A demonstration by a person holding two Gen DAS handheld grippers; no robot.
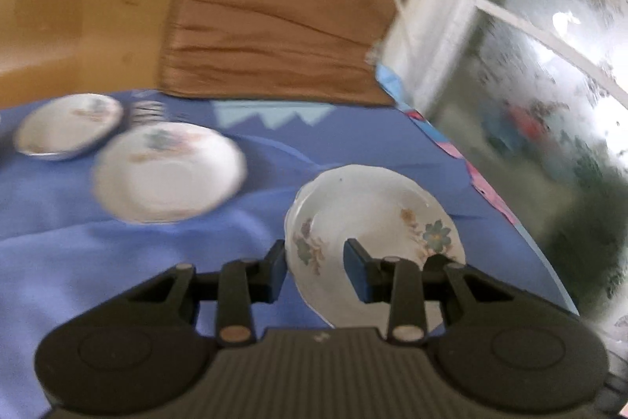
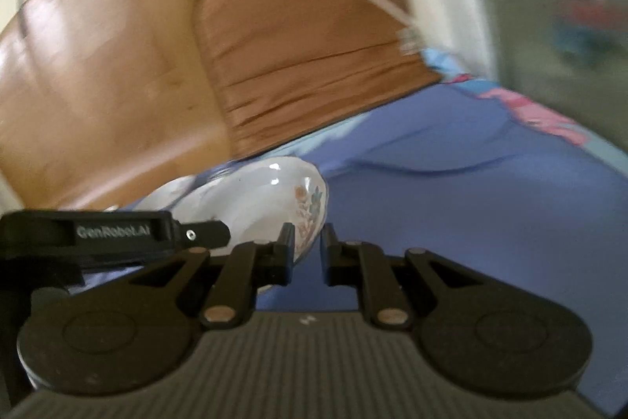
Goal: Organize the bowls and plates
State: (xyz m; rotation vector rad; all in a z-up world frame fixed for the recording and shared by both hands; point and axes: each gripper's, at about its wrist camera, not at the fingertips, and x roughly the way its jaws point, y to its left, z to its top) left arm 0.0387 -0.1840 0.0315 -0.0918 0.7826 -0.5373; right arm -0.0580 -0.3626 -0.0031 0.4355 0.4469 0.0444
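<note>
In the left wrist view my left gripper (image 1: 316, 271) straddles the near-left rim of a tilted white floral plate (image 1: 373, 218); the jaws look closed on that rim. Two more white floral dishes sit on the blue cloth (image 1: 98, 262) to the left: a bowl-like plate (image 1: 168, 173) and a smaller plate (image 1: 68, 130) behind it. In the right wrist view my right gripper (image 2: 307, 254) has its jaws narrowly apart at the rim of the same floral plate (image 2: 259, 199); whether they pinch it is unclear. The left gripper's body (image 2: 114, 232) shows at left.
Brown cushioned seat backs (image 1: 274, 6) stand behind the blue cloth. A white-framed frosted glass door (image 1: 549, 65) is on the right, past the cloth's pink-patterned edge (image 1: 486, 191). Both views are motion-blurred.
</note>
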